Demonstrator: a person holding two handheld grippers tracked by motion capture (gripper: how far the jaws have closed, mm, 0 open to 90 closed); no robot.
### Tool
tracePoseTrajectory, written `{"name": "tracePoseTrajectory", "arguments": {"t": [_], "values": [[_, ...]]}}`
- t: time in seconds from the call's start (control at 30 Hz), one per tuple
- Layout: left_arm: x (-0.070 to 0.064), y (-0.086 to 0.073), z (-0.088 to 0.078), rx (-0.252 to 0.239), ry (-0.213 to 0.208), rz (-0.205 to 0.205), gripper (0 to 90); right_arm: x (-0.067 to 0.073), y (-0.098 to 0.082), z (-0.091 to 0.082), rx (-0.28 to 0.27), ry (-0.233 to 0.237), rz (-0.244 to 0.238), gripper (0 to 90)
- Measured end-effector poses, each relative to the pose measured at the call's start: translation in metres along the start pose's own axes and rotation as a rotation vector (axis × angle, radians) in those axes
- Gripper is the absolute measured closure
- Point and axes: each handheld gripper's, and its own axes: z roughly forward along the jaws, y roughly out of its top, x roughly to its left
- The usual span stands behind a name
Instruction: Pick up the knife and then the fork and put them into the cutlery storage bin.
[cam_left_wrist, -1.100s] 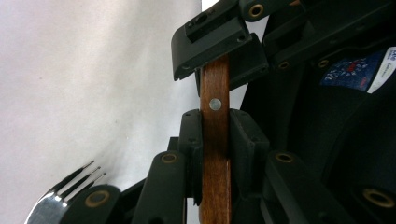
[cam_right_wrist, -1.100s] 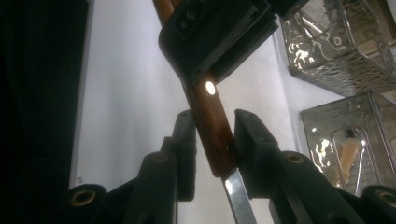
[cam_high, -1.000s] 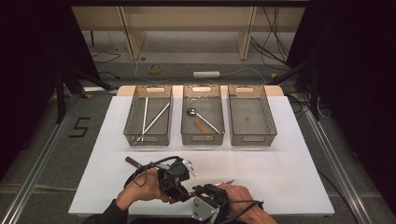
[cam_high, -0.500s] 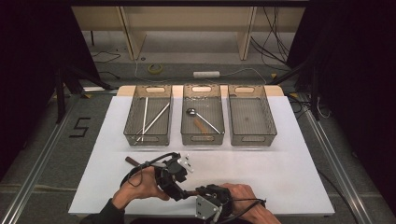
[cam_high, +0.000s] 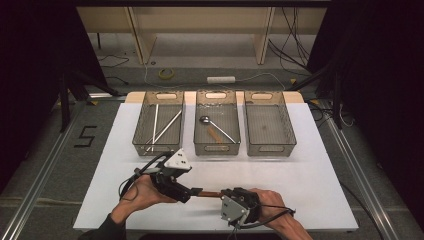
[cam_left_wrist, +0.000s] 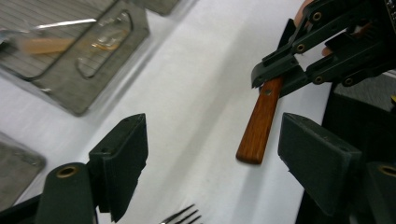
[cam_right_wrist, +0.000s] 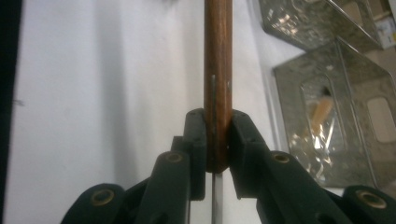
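A knife with a brown wooden handle (cam_high: 210, 193) hangs level above the white table near its front edge. My right gripper (cam_right_wrist: 217, 135) is shut on that handle (cam_right_wrist: 217, 70), and the metal blade (cam_right_wrist: 215, 200) runs back between its jaws. In the left gripper view, the right gripper (cam_left_wrist: 280, 70) holds the handle (cam_left_wrist: 259, 123) from the upper right. My left gripper (cam_left_wrist: 210, 154) has just been opening; its jaws stand wide on either side of the handle's free end without touching it. In the high view, the left gripper (cam_high: 192, 191) faces the right gripper (cam_high: 225, 194).
Three clear bins stand in a row at the back: the left bin (cam_high: 142, 142) holds long pale sticks, the middle bin (cam_high: 216, 148) a spoon and a wooden piece, the right bin (cam_high: 270, 148) looks bare. Fork tines (cam_left_wrist: 180, 217) lie on the table under the left gripper.
The left gripper's jaws have opened off the wooden handle and let it go. The right gripper keeps its hold, and the hands have shifted slightly.
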Motion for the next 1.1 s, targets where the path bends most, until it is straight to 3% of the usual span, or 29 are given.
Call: {"name": "tracePoseTrajectory", "arguments": {"t": [0.1,0.17,0.27,0.3,0.43,0.63,0.9,1.1], "values": [[0.005,-0.007,-0.001,-0.035,0.022,-0.027,23.2,-0.008,-0.007,-0.001,0.002,-0.024,0.024,79.0],[0.008,-0.014,-0.003,-0.060,0.038,-0.042,23.1,-0.012,-0.011,-0.002,0.011,-0.037,0.097,79.0],[0.012,-0.026,-0.006,-0.119,0.063,-0.080,23.1,-0.023,-0.019,-0.005,0.012,-0.036,0.138,79.0],[0.014,-0.030,-0.007,-0.134,0.069,-0.094,23.1,-0.026,-0.021,-0.006,0.006,-0.044,0.177,79.0],[0.019,-0.043,-0.012,-0.195,0.104,-0.132,23.0,-0.041,-0.030,-0.010,-0.011,-0.045,0.263,79.0],[0.022,-0.059,-0.014,-0.223,0.130,-0.153,22.2,-0.067,-0.043,-0.017,-0.034,-0.036,0.414,79.0],[0.026,-0.074,-0.018,-0.245,0.169,-0.187,21.9,-0.110,-0.055,-0.021,-0.082,-0.019,0.665,79.0],[0.029,-0.080,-0.022,-0.247,0.199,-0.204,21.4,-0.141,-0.060,-0.017,-0.104,-0.010,0.792,79.0]]}}
